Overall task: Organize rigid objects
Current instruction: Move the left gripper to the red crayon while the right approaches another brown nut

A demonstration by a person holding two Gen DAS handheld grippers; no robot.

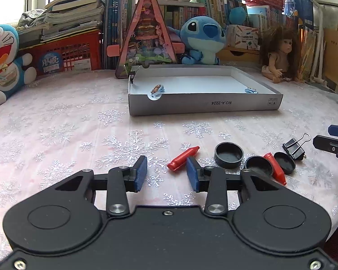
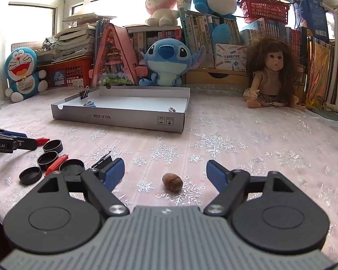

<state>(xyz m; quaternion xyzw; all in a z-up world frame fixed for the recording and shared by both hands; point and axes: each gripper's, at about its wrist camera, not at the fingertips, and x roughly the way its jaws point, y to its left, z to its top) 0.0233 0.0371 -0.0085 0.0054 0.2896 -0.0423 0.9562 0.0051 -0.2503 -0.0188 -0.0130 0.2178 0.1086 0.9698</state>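
Jaws apart on the left gripper (image 1: pixel 166 173), nothing pinched; a red crayon (image 1: pixel 183 158) lies just past its tips, touching the right pad at one o'clock. Right gripper (image 2: pixel 165 173) gapes wide around a brown nut (image 2: pixel 172 182), pads clear of it. Black caps (image 1: pixel 229 154) and a binder clip (image 1: pixel 295 146) cluster at two o'clock from the left gripper. Farther off, at twelve, sits the grey box (image 1: pixel 202 104).
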